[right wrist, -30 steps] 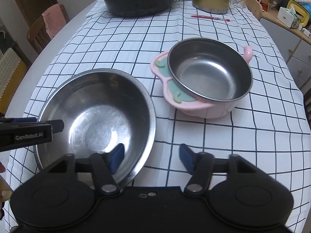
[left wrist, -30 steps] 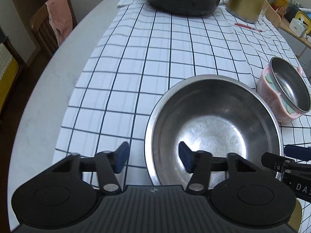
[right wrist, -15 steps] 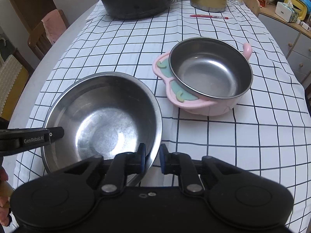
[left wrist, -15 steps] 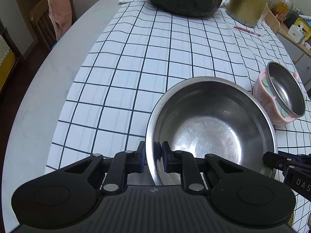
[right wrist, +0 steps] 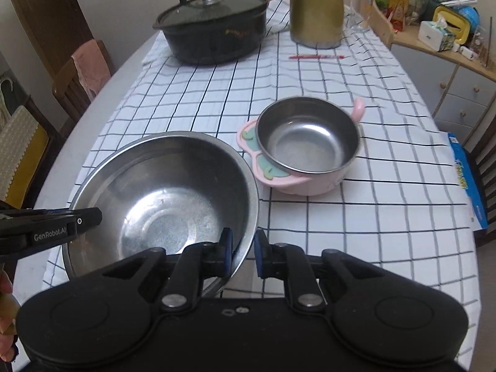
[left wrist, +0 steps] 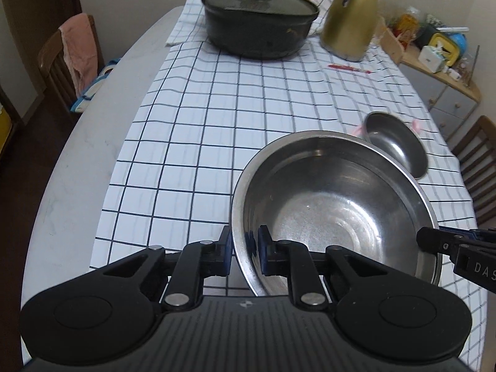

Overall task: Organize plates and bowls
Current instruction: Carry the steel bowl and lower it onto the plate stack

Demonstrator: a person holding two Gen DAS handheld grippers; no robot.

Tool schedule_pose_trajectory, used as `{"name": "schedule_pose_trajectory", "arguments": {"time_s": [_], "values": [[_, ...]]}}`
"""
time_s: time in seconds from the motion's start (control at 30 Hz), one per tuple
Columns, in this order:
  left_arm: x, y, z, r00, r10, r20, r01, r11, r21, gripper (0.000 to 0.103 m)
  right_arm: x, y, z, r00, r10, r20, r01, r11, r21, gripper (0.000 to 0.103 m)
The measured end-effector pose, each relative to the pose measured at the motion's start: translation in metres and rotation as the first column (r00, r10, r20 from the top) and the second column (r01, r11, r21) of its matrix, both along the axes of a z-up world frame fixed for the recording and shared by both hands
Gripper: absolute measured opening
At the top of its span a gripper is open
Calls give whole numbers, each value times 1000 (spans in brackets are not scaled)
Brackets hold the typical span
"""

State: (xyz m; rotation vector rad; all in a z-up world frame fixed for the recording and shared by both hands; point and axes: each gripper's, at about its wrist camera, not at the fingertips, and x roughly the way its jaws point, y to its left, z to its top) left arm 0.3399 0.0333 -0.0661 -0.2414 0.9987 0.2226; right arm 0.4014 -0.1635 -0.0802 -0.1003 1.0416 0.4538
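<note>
A large steel bowl (left wrist: 334, 214) (right wrist: 164, 195) is held off the checked tablecloth (left wrist: 217, 117). My left gripper (left wrist: 245, 249) is shut on its left rim and my right gripper (right wrist: 243, 252) is shut on its right rim. A smaller steel bowl in a pink shell (right wrist: 305, 145) stands on the cloth to the right, beyond the big bowl; in the left wrist view it (left wrist: 396, 142) is partly hidden behind the big bowl's rim.
A black lidded pot (right wrist: 214, 28) and a gold kettle (right wrist: 316, 9) stand at the far end, with a red pen (right wrist: 316, 57) near the kettle. A chair with a pink cloth (left wrist: 77, 59) is at the left, a sideboard (right wrist: 449, 71) at the right.
Both grippers went from open to shut on the big bowl's rim, then lifted it. The views now sit higher, showing more of the far table.
</note>
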Motion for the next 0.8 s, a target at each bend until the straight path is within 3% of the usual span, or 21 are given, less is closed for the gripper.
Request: {"name": "schedule_pose_trajectory", "arguments": {"time_s": [0.4,0.8], "values": [[-53,-36,46,989,-136,55,137,990,-17,16,-66,-47,46,995,-92,41,92,996,20,15],[-105,-84,59,950,-305,67,307,951,-24,16,-137,-97,67,976,-206,69,205,979,24,15]]}}
